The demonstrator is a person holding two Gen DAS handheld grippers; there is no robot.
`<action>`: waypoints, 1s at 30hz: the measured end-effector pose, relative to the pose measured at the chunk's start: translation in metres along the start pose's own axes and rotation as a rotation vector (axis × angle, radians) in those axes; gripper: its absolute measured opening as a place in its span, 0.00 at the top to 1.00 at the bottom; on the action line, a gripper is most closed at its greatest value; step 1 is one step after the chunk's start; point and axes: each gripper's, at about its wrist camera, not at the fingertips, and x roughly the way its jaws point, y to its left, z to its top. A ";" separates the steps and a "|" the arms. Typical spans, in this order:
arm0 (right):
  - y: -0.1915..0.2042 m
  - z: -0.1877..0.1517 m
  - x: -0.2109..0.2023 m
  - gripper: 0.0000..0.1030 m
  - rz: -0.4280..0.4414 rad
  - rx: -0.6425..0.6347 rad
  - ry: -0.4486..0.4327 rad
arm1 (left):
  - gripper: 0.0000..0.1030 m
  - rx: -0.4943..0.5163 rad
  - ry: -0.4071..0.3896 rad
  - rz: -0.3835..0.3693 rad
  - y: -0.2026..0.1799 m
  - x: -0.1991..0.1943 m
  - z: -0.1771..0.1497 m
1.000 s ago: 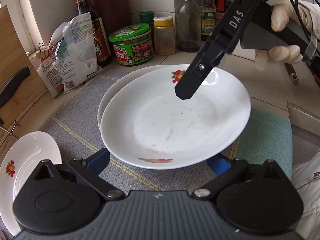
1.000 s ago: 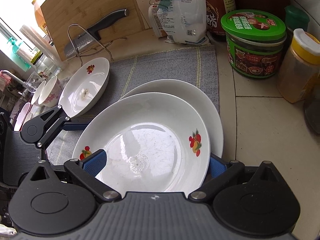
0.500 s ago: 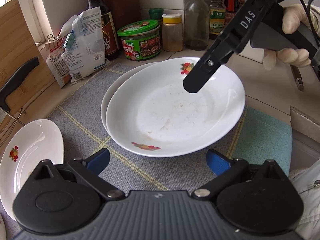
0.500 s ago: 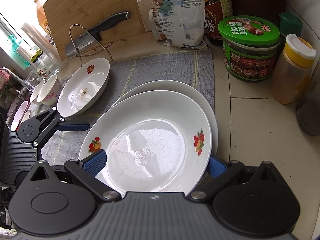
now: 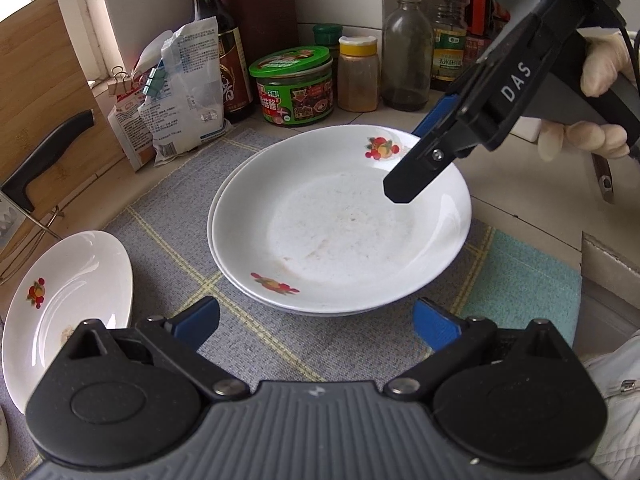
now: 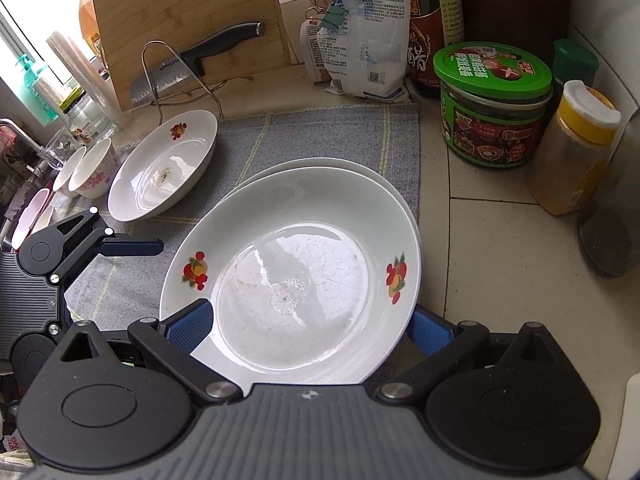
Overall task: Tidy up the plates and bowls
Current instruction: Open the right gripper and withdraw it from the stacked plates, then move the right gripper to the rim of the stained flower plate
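Two white plates with fruit prints are stacked (image 5: 340, 224) (image 6: 296, 264) on a grey mat (image 5: 168, 216). A third white plate (image 5: 68, 304) (image 6: 164, 168) lies to the left on the mat. Small bowls (image 6: 92, 172) stand beyond it by the sink. My left gripper (image 5: 318, 324) is open, just short of the stack's near rim and touching nothing. My right gripper (image 6: 310, 326) is open over the opposite rim of the top plate. In the left wrist view its black finger (image 5: 420, 168) hovers above that plate. Nothing is gripped.
A green-lidded jar (image 5: 292, 88) (image 6: 492, 108), a yellow-capped spice jar (image 6: 576, 152), sauce bottles (image 5: 408, 44) and clipped bags (image 5: 180, 88) line the back wall. A cutting board (image 6: 188, 20) and a knife (image 6: 192, 64) on a wire rack stand at the left. A gloved hand (image 5: 600, 64) holds the right gripper.
My left gripper has drawn back from the stack, so the plates sit farther off. The top plate now lies more squarely on the lower one. The right gripper has backed off slightly.
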 end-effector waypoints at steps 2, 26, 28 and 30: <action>0.001 -0.001 -0.003 0.00 -0.012 -0.019 -0.007 | 0.01 -0.013 -0.003 0.002 0.000 -0.003 0.000; 0.093 0.024 0.008 0.00 -0.079 -0.255 -0.185 | 0.01 -0.489 0.026 0.350 0.094 -0.037 -0.070; 0.099 0.026 0.012 0.00 -0.073 -0.241 -0.176 | 0.01 -0.509 0.038 0.368 0.105 -0.034 -0.077; 0.107 0.027 0.015 0.00 -0.093 -0.237 -0.173 | 0.01 -0.517 0.043 0.372 0.113 -0.030 -0.082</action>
